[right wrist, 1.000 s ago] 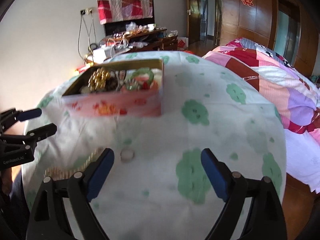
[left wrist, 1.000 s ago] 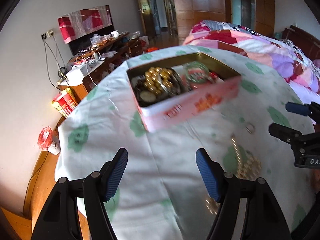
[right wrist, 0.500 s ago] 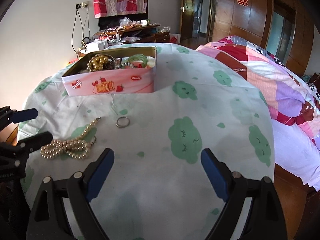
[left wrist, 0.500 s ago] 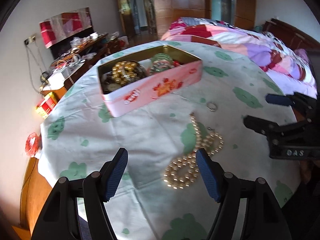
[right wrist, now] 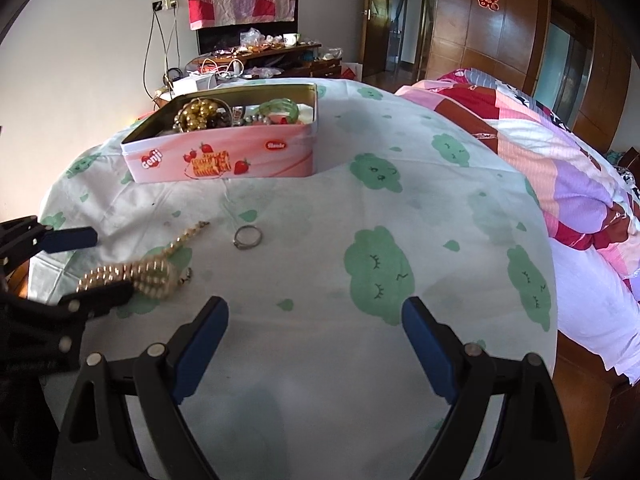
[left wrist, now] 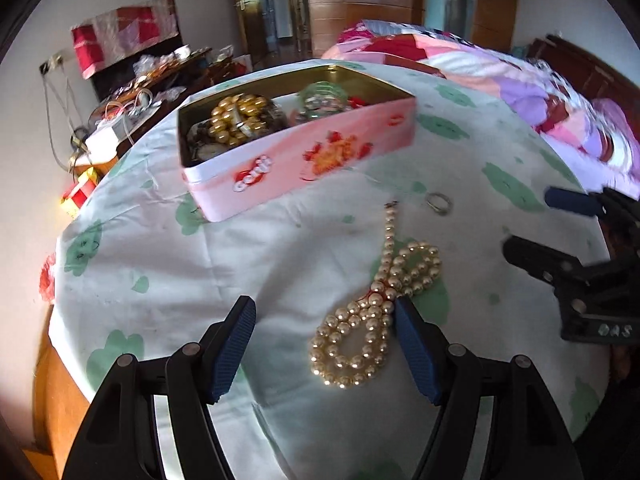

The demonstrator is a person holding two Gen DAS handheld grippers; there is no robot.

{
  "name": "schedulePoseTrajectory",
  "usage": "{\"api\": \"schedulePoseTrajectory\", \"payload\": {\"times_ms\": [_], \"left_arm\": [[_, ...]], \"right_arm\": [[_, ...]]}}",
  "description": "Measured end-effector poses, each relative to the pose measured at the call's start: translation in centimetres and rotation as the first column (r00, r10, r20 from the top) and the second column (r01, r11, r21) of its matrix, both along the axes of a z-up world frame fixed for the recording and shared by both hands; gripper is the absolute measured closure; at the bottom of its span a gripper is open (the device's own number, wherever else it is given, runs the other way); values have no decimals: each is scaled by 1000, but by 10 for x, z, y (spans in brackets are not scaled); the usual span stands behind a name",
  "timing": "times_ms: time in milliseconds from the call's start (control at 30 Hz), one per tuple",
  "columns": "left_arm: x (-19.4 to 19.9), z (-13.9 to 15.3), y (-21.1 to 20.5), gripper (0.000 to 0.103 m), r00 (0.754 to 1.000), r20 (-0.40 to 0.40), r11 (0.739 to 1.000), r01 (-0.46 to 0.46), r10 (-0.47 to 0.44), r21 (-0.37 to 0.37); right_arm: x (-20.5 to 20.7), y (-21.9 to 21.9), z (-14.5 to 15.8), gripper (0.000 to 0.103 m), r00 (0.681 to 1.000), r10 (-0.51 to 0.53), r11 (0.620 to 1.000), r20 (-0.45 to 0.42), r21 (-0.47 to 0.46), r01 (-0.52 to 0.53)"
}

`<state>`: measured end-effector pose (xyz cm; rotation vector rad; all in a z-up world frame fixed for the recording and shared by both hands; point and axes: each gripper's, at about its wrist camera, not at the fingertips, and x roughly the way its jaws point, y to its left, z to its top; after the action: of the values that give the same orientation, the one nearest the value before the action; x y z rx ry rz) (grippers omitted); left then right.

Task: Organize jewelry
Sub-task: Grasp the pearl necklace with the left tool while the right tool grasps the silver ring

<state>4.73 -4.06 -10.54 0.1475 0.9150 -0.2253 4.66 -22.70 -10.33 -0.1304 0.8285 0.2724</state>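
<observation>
While spread wide and empty above the tablecloth [left wrist: 280, 264], left gripper [left wrist: 324, 344] nearing pearl necklace [left wrist: 372, 316] beside tin [left wrist: 304, 160]; right gripper [right wrist: 316, 344] likewise open; limp, slippery strand, likely best pinched at crossed middle.

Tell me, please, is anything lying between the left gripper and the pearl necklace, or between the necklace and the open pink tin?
Nothing visible blocks either path. The left gripper is open just short of the pearl necklace, which lies on bare tablecloth. Only cloth separates it from the pink tin, which has no lid on. The ring lies off to the side.
</observation>
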Motion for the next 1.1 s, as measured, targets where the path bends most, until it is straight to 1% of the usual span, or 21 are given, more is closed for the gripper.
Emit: {"api": "schedulePoseTrajectory", "payload": {"times_ms": [33, 100, 133, 167, 200, 267, 333, 400, 433, 533, 667, 733, 800, 833, 900, 1000, 1100], "left_arm": [[2, 0, 2, 34, 1000, 1, 1000, -4, 4, -7], [3, 0, 2, 42, 1000, 8, 1000, 5, -5, -18], [4, 1, 2, 52, 1000, 10, 1000, 5, -4, -20], [5, 2, 3, 63, 1000, 10, 1000, 7, -7, -23], [6, 3, 3, 68, 1000, 10, 1000, 14, -13, -26], [6, 3, 2, 83, 1000, 11, 999, 28, -27, -30], [6, 4, 3, 89, 999, 9, 998, 44, -43, -47], [6, 6, 5, 92, 999, 11, 997, 45, -45, -65], [5, 9, 7, 97, 999, 23, 996, 44, -43, -74], [3, 20, 12, 97, 998, 57, 996, 39, -34, -86], [4, 26, 19, 97, 997, 75, 996, 18, -11, -86], [5, 27, 23, 97, 996, 84, 997, 2, 5, -83], [6, 30, 26, 97, 996, 84, 996, 0, 8, -90], [6, 31, 27, 97, 996, 89, 996, -4, 12, -90], [7, 33, 28, 97, 996, 91, 996, -3, 12, -93], [9, 31, 29, 97, 997, 82, 995, -3, 11, -97], [9, 28, 29, 97, 997, 76, 995, -2, 10, -97]], "right_arm": [[0, 0, 0, 12, 1000, -1, 1000, 1, 1, 1], [1, 0, 2, 12, 1000, -1, 1000, 4, 3, 1], [2, 1, 2, 12, 1000, 0, 1000, 3, 4, 0], [4, 1, 3, 12, 1000, 1, 1000, 2, 4, -1], [6, 2, 4, 12, 1000, 3, 1000, 0, 3, -3], [8, 3, 5, 12, 1000, 5, 1000, -3, 3, -5], [12, 3, 6, 12, 1000, 8, 1000, -8, 4, -8], [15, 3, 7, 12, 1000, 10, 1000, -15, 9, -10], [18, 2, 8, 12, 1000, 12, 1000, -19, 14, -12], [24, 2, 8, 12, 999, 21, 999, -27, 35, -20], [32, 7, 10, 13, 998, 47, 997, -37, 56, -45], [35, 13, 12, 20, 997, 69, 996, -39, 60, -66], [40, 21, 11, 32, 993, 100, 993, -61, 62, -96], [42, 25, 10, 36, 991, 116, 992, -70, 64, -112], [45, 33, 7, 40, 986, 143, 989, -84, 55, -139], [48, 45, 0, 48, 978, 174, 985, -112, 29, -172], [49, 49, 0, 49, 978, 181, 983, -105, 14, -181]]}}
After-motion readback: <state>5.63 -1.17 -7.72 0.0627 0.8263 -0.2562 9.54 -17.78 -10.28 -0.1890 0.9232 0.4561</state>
